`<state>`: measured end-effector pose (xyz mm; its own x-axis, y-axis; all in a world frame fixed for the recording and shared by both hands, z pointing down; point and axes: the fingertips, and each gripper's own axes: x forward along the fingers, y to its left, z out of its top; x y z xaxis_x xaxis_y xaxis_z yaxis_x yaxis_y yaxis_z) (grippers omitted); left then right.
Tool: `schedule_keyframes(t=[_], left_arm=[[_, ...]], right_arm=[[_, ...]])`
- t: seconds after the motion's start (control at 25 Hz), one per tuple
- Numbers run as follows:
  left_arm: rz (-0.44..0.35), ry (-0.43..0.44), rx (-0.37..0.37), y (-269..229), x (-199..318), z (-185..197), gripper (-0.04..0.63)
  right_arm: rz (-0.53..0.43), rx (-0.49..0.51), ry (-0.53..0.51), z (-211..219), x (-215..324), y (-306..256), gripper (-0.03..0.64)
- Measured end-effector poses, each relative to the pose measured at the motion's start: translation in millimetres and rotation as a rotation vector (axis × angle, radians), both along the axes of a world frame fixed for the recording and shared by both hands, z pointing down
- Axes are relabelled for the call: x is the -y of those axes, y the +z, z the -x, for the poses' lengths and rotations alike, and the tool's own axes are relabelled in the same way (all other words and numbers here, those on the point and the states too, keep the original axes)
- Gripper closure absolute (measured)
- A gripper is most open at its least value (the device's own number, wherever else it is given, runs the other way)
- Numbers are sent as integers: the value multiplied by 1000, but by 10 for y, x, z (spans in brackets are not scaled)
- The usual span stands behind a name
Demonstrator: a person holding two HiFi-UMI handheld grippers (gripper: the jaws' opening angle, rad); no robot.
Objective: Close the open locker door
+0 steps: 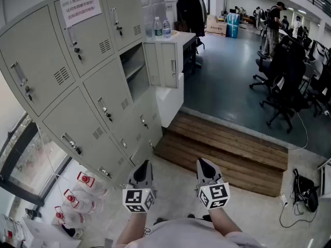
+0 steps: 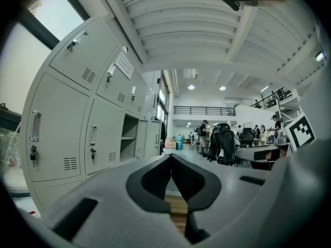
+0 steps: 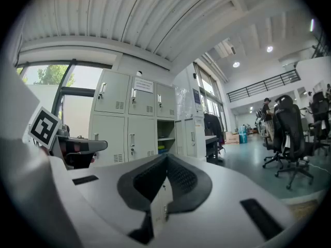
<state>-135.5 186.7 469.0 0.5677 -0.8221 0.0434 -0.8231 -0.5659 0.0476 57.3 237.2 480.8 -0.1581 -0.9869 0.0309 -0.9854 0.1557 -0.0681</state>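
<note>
Left gripper [image 1: 143, 165] and right gripper [image 1: 203, 164]: jaws together, empty, near. Door [image 1: 164, 65] stands open, far, on the lockers [image 1: 77, 102]. Advice: approach, press flat on the door's free edge, swing it left until it latches.

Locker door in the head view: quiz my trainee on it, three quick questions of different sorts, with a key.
1. True or false: a gripper is touching the open locker door.
2. What stands on the white cabinet by that door? A) bottles B) a lamp C) a plant
3. Fill in: the left gripper and right gripper both have their jaws ____.
Key: 1 false; 2 A; 3 shut.
</note>
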Motion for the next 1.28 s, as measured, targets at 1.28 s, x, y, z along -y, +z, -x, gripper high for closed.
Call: schedule_keyframes(t=[1.28], left_arm=[[-11, -72, 38, 24, -69, -607, 586]], right_arm=[[2, 39, -66, -677, 78, 109, 604]])
